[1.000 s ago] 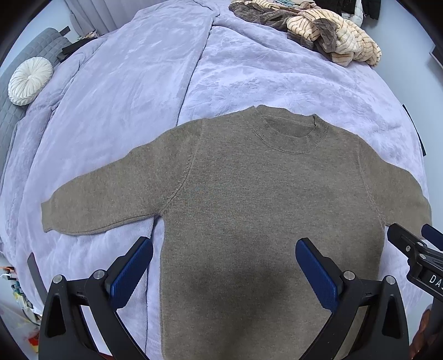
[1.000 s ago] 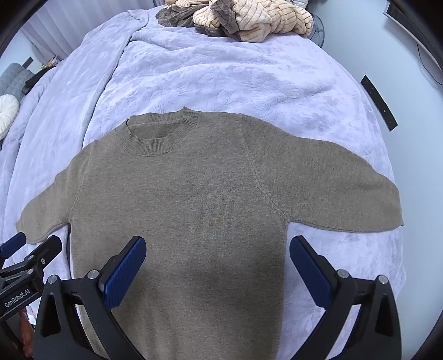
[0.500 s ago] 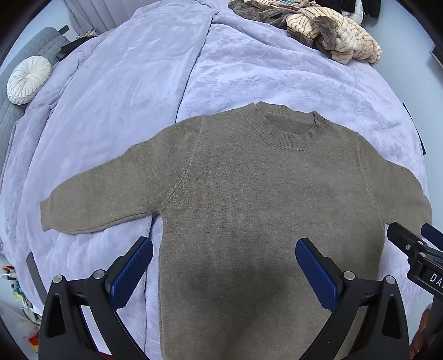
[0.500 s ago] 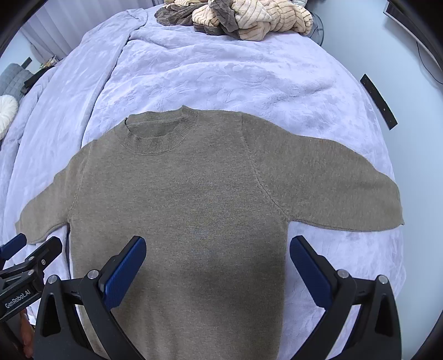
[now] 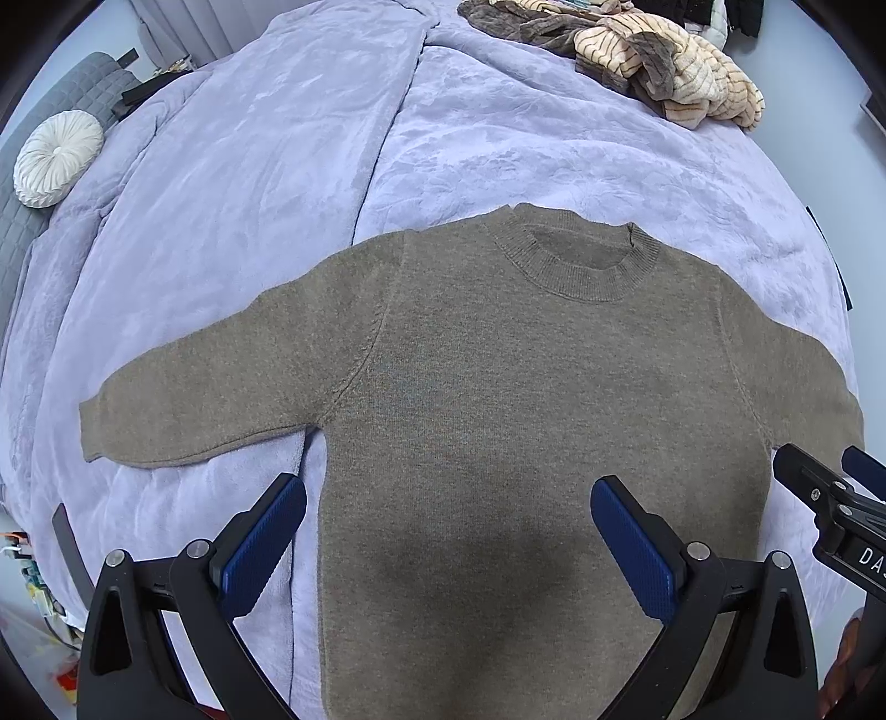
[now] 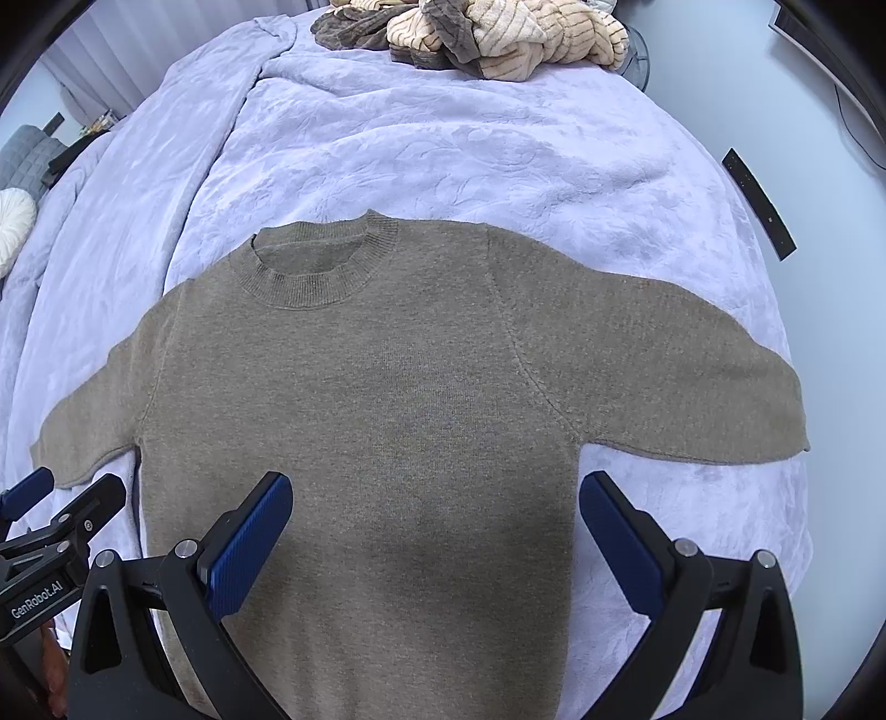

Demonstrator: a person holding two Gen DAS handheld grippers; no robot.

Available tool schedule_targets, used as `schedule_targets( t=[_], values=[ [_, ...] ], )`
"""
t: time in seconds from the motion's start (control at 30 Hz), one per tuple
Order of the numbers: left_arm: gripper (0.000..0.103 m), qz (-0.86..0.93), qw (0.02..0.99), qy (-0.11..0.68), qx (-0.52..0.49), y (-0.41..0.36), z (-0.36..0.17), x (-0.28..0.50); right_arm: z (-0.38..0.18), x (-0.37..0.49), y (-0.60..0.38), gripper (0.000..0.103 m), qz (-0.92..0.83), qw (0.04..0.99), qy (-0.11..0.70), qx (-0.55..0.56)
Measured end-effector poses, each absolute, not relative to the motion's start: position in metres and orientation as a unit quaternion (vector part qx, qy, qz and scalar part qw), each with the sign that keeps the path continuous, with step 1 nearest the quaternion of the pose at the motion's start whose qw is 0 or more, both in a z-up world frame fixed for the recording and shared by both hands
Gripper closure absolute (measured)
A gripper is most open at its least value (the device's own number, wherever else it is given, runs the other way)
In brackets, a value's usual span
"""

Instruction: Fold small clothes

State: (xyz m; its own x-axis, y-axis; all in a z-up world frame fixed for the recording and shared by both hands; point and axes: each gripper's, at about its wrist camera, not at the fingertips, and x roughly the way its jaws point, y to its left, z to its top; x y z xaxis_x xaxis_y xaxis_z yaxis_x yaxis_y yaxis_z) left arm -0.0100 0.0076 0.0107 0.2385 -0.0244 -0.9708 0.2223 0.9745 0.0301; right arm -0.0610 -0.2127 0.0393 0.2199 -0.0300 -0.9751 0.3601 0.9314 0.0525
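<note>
Brown sweater (image 5: 498, 421) lies flat, sleeves spread, on the lavender bedspread (image 5: 249, 183) | left gripper (image 5: 448, 531) hovers over its hem, jaws wide apart, empty | right gripper (image 6: 437, 526) likewise spread, holding nothing | clothes pile (image 6: 487, 33) at far edge

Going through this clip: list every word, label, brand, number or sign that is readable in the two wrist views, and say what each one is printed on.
"GenRobot.AI": white print on the black body of the left gripper, seen at the left edge of the right wrist view.
"DA": white print, cut off by the frame edge, on the black body of the right gripper, seen at the right edge of the left wrist view.
No text shows on the sweater, the blanket or the pile of clothes.
</note>
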Motion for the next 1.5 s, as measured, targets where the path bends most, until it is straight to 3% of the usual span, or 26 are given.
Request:
schedule_targets(
  t=[1.5],
  values=[
    [0.0, -0.073, 0.78, 0.618, 0.071, 0.0159, 0.0034, -0.0069, 0.0345, -0.0591, -0.208, 0.0, -0.128, 0.764, 0.618, 0.135]
  ],
)
